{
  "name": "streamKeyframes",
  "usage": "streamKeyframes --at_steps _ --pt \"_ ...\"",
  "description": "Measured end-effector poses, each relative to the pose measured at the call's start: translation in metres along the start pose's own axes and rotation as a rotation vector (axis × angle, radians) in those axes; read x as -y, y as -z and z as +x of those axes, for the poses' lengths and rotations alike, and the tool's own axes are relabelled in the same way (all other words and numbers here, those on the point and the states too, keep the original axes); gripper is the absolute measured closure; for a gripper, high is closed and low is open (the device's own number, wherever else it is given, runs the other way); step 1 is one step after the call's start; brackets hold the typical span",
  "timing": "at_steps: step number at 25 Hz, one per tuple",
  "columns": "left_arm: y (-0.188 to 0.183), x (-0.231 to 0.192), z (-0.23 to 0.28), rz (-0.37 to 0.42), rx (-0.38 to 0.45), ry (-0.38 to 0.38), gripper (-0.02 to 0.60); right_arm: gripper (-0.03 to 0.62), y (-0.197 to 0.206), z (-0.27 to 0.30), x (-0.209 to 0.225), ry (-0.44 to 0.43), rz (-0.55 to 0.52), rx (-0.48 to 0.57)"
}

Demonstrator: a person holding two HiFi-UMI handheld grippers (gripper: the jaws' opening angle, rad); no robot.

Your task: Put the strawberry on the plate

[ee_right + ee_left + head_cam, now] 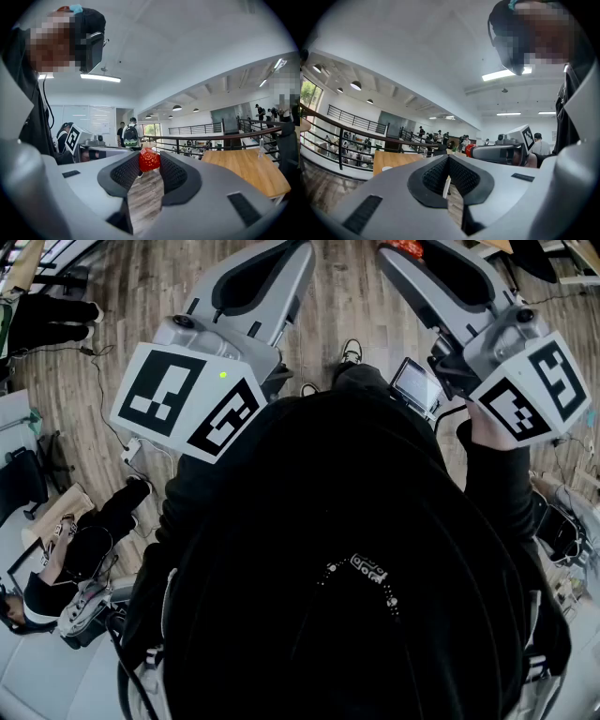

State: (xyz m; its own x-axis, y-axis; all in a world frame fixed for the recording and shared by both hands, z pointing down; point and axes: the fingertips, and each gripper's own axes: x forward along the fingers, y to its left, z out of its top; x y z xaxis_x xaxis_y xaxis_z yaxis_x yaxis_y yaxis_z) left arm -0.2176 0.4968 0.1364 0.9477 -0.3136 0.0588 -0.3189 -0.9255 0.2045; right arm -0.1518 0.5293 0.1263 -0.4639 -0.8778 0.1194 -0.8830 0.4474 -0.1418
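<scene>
One small red dimpled strawberry [149,160] is pinched between the finger tips of the right gripper [149,157], held level in mid-air at 12 o'clock. The left gripper [449,158] has its fingers pressed together, empty. Carry step. No plate in view. Pale wooden worktop [248,171] at 4 o'clock. Next move probably calls for finding the plate, lowering and releasing.

Strawberry [149,161] in right claw [149,158]

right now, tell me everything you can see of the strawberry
The strawberry is small, red and dimpled, with a slightly glossy skin; no leaves show. It is pinched at the tips of the right gripper, one dark ribbed pad pressing each side, and held in the air above the wooden floor, touching nothing else. The head view shows only a red sliver of it at the jaw tips.
</scene>
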Motion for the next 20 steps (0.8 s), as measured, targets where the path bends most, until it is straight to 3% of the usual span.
streamKeyframes --at_steps 8,12,16,20 --pt "0.009 -0.035 -0.003 0.006 -0.032 -0.029 0.577 0.45 0.0 0.028 0.0 0.017 0.003 0.012" --pt "0.003 -0.032 -0.005 0.01 -0.008 -0.023 0.577 0.45 0.004 0.029 0.003 0.004 -0.008 0.025" --pt "0.005 -0.019 0.007 0.016 -0.02 -0.025 0.577 0.45 0.014 0.019 0.018 -0.022 0.063 0.027" --pt "0.011 -0.023 0.0 -0.018 -0.026 -0.012 0.577 0.45 0.011 0.03 0.015 -0.032 0.065 0.024"
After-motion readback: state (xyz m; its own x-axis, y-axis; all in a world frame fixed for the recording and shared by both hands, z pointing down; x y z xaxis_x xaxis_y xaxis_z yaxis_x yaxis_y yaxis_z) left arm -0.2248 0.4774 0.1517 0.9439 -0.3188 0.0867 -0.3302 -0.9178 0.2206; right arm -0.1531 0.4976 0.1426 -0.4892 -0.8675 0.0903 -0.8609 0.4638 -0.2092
